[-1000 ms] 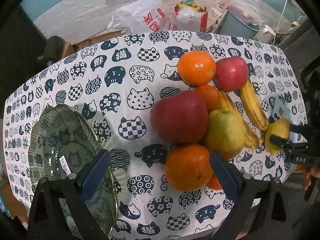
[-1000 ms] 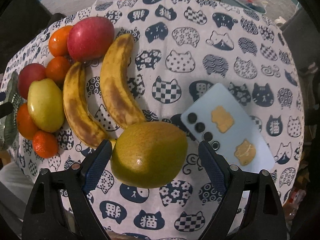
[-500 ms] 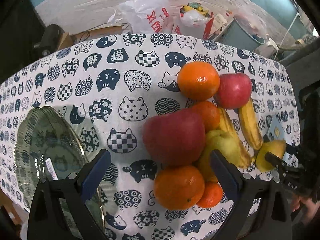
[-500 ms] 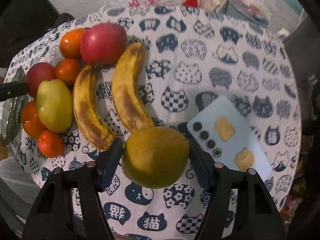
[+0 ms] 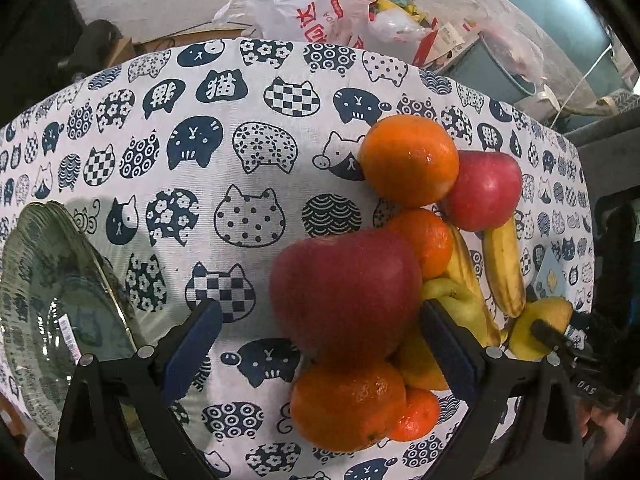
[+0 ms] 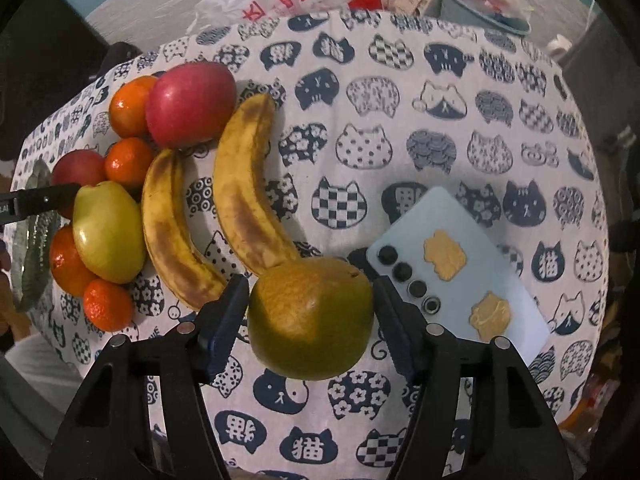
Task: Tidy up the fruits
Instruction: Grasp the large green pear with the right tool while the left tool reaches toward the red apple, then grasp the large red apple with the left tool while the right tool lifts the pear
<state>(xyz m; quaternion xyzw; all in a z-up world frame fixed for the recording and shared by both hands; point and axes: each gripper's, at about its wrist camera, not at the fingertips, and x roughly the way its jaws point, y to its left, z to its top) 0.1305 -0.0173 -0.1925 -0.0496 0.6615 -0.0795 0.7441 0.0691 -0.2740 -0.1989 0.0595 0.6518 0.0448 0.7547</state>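
Observation:
On the cat-print cloth lies a pile of fruit. My left gripper is open, pointing down over the large red apple, which sits between its fingers, close to the right pad and clear of the left. Below the apple lies an orange; behind it are another orange and a second red apple. My right gripper has both pads against a green-brown pear, and its jaws are opening slightly. Two spotted bananas lie just beyond the pear.
A glass plate rests at the table's left edge. A light blue phone lies right of the pear. A yellow-green apple and small tangerines fill the pile's left side. Bags and a bucket stand behind the table.
My left gripper sank closer over the pile, so the large red apple now sits between its fingers. My right gripper's wide jaws closed in onto the pear.

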